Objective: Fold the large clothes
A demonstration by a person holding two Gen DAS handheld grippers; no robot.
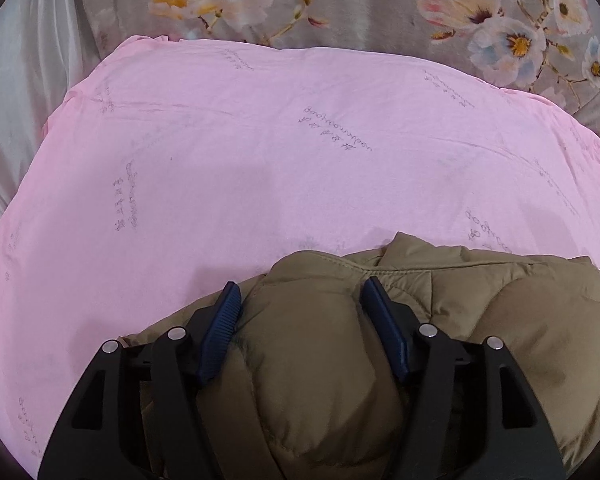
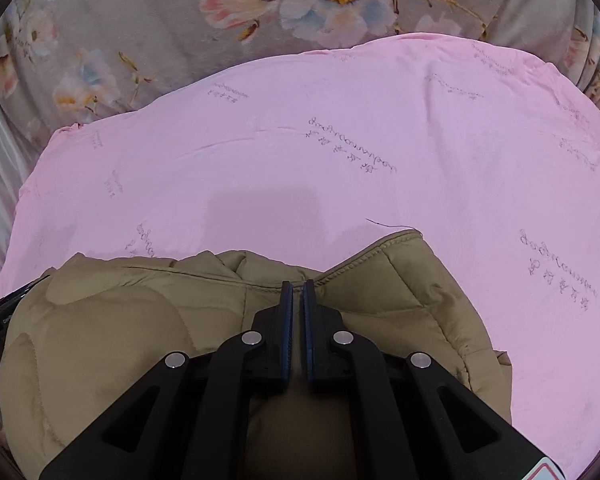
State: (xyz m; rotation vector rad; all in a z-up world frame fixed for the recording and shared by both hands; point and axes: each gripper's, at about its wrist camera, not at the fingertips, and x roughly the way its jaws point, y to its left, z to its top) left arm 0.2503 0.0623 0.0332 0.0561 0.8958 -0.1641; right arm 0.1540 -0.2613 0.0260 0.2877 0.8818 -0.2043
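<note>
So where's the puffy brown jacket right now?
The puffy brown jacket lies low in both views on the pink sheet, under the grippers, with the flowery blanket beyond.

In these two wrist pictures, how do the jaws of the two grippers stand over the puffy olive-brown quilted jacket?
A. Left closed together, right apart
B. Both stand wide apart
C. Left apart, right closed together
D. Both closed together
C: the left gripper shows its blue pads spread over the puffy olive-brown quilted jacket, while the right gripper has its pads nearly touching.

Open pink sheet (image 1: 260, 168) beyond bulky jacket (image 1: 320, 340)
</note>
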